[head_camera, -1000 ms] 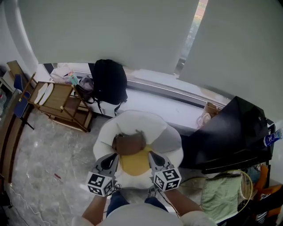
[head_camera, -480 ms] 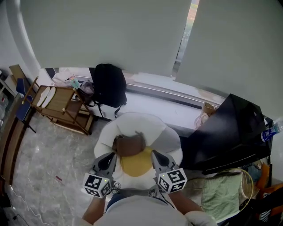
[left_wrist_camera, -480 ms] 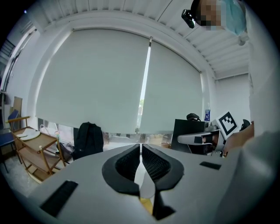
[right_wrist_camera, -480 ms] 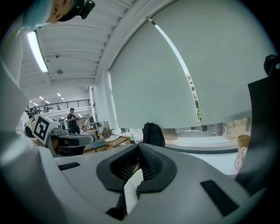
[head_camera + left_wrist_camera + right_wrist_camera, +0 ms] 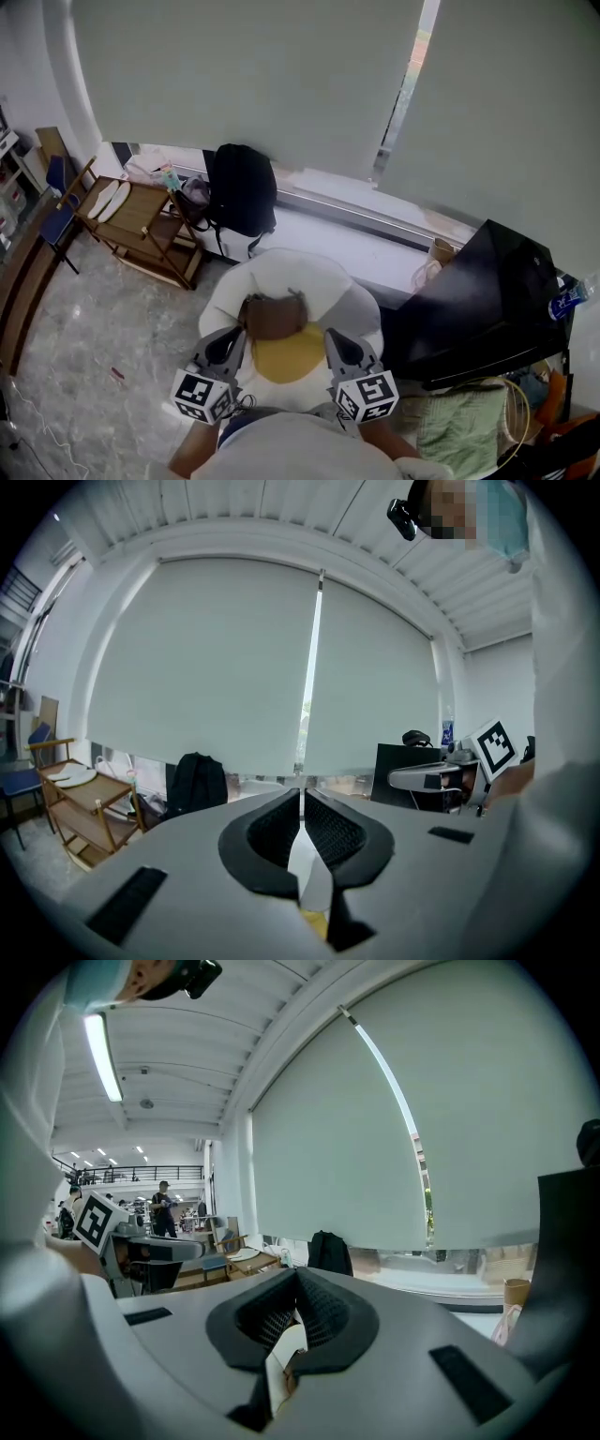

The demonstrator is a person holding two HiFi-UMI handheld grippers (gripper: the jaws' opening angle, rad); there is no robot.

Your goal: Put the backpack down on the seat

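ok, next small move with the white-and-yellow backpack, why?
Probably keep both tools shut and carry the white-and-yellow fabric backpack toward the white window ledge, if that's the seat: left tool and right tool each pinch it, not yet set down.

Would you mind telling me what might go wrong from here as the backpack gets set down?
Both the left gripper and the right gripper are shut on just a thin fold of the pale backpack, so it may slip free.
The backpack fills the head view below them and hides the landing spot, so it could land off target.
The black panel stands close on the right; a swing might bump it.
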